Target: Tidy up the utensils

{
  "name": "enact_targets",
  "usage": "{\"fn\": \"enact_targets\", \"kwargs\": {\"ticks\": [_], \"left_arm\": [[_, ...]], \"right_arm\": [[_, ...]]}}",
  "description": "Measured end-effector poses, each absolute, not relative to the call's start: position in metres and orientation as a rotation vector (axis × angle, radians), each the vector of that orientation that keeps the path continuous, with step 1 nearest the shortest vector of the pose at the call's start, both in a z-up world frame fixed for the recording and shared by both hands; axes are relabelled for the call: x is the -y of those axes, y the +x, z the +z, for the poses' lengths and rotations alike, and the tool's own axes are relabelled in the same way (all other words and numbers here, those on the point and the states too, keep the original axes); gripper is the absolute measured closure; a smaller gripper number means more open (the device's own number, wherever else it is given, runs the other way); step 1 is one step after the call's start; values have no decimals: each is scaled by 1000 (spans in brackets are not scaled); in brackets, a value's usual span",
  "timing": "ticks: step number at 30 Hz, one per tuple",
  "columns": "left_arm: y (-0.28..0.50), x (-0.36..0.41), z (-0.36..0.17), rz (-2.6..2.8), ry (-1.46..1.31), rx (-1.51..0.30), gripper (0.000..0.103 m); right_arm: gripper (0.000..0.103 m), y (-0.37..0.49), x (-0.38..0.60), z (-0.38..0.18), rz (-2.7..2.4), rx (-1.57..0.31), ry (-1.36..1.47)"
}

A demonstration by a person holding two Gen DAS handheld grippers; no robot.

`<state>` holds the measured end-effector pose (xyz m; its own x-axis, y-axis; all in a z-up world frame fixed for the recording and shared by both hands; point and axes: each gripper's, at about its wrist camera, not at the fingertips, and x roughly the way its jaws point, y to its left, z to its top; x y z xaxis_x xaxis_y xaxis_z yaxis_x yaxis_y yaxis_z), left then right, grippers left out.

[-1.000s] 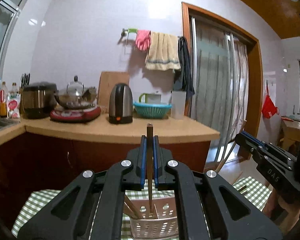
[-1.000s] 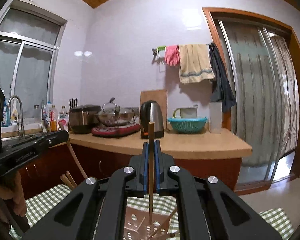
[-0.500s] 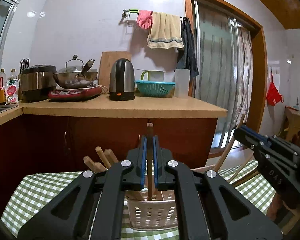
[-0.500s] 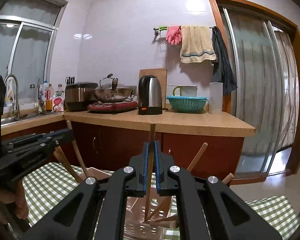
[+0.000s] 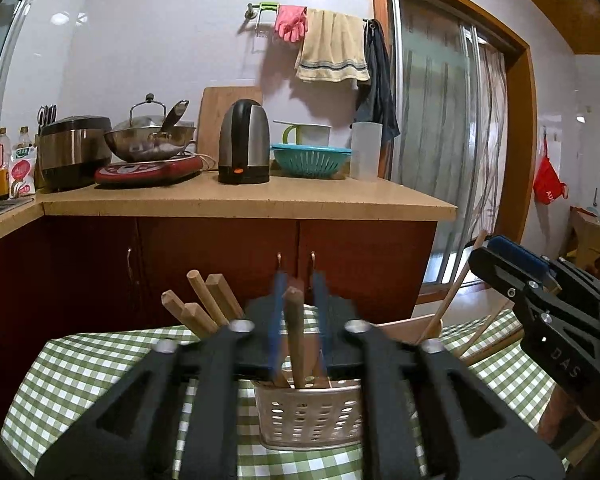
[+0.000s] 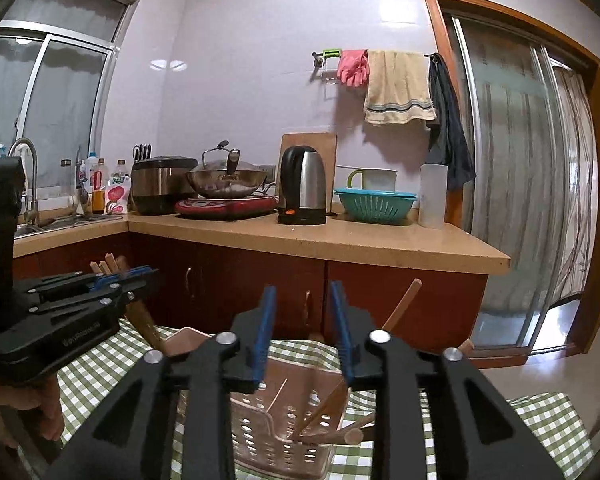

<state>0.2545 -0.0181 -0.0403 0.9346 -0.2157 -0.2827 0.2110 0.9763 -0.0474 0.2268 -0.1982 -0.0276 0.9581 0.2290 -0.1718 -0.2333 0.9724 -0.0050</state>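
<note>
Left gripper (image 5: 298, 320) jaws opening, brown chopstick (image 5: 296, 336) loose between them, standing in white basket (image 5: 308, 416). Right gripper (image 6: 302, 332) opening, nothing between. Chopsticks look light, stiff, slippery; pinch mid-shaft, 12 o'clock of the rim.

Counter (image 5: 260, 202): kettle (image 5: 244, 142), wok (image 5: 150, 140) on red hob (image 5: 148, 168), rice cooker (image 5: 74, 150), teal colander (image 5: 310, 160). Pink glove (image 5: 291, 23), towel (image 5: 332, 46) on wall rail. Sink (image 6: 66, 222) left.

Bright daylight, wall glare, fisheye-bent edges, left tool (image 5: 298, 316) motion-blurred.

Two baskets (image 5: 308, 416) (image 6: 276, 436) on table (image 5: 80, 364) – chopsticks (image 5: 296, 336) inside; counter (image 5: 240, 200) behind.
</note>
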Motion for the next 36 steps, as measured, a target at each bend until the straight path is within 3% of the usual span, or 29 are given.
{"fn": "enact_targets", "kwargs": {"ticks": [3,7,9,18,36], "left_arm": [[254,18,-40,-217,-23,-285,63],[253,19,-38,-217,-16,-274,50],[252,20,-37,-213,-17,-264,37],[246,24,-26,-226,-13,-211,12],[210,15,3,-91,8,-117,5]], "right_arm": [[59,226,198,-27,234,-168,-22],[54,225,198,-27,234,-164,-22],[46,222,199,-25,232,-152,-18],[28,212,203,-13,232,-98,0],[22,189,227,0,129,-102,59]]}}
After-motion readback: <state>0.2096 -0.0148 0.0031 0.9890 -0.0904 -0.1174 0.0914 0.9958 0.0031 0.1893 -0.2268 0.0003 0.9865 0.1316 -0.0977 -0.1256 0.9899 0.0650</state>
